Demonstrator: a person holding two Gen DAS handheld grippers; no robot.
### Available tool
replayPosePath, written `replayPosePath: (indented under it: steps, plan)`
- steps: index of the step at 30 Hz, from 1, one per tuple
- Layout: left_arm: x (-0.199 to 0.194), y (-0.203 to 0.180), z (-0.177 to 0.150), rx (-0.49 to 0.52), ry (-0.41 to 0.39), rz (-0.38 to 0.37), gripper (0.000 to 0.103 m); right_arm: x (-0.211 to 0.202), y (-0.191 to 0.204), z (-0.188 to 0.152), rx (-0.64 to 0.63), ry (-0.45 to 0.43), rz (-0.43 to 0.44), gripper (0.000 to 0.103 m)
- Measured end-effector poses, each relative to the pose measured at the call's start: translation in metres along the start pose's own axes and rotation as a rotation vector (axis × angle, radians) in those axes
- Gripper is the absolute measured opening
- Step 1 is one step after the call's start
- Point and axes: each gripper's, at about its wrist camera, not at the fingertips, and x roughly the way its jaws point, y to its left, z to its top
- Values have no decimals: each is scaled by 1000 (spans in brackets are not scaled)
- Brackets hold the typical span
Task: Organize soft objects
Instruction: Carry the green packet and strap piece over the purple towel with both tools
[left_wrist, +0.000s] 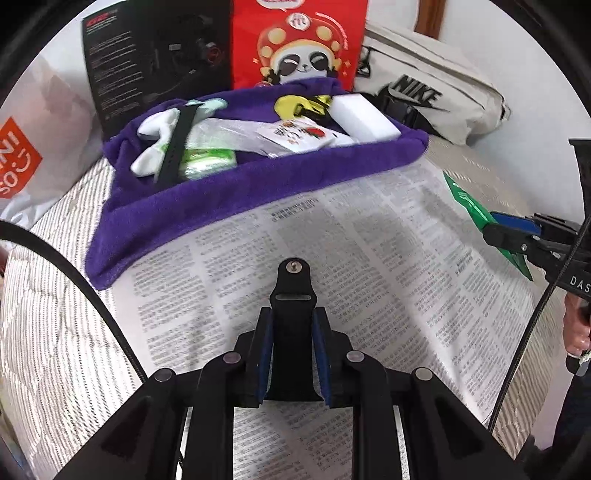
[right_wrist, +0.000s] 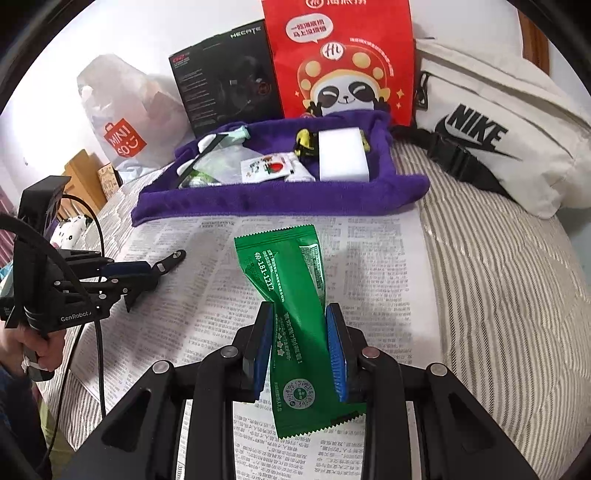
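Closest to our left wrist camera, the left gripper (left_wrist: 292, 325) has its two blue-padded fingers pinched on a short black watch strap piece (left_wrist: 291, 295), which sticks up between them with its metal stud at the top. Beneath it lies a sheet of newspaper (left_wrist: 369, 258) spread over a striped bedcover (left_wrist: 51, 332).

In our right wrist view, the right gripper (right_wrist: 300, 332) is pressed in on a green foil sachet (right_wrist: 291, 291). The sachet is twisted at the waist where the blue pads (right_wrist: 335, 347) squeeze it, with its serrated ends fanning out above and below, held over the newspaper.

Beyond the paper sits a purple cloth tray (right_wrist: 280, 203) with soft, folded walls. Inside it we see a white sponge block (right_wrist: 343, 155) at the right, a small white sachet printed with a strawberry (right_wrist: 267, 168) in the middle, a yellow and black item (right_wrist: 304, 142) behind them, and at the left a second black strap (left_wrist: 179, 142) lying across white and pale green soft things.

Behind the tray stand a red paper bag with a cartoon panda (right_wrist: 343, 62) and a black product box (right_wrist: 225, 81). A cream waist bag with a black logo (right_wrist: 491, 136) lies to the right, and a translucent shopping bag (right_wrist: 118, 114) to the left.

A person's hand (right_wrist: 33, 347) grips the left gripper's handle at the left edge of the right wrist view.
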Motion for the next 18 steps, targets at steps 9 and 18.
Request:
replayPosePath:
  steps: [9, 18]
  plan:
    - [-21, 12, 18, -7, -46, 5, 20, 2, 3, 25, -36, -13, 29, 28]
    - [-36, 29, 42, -33, -87, 22, 20, 10, 9, 55, -65, -20, 34, 28]
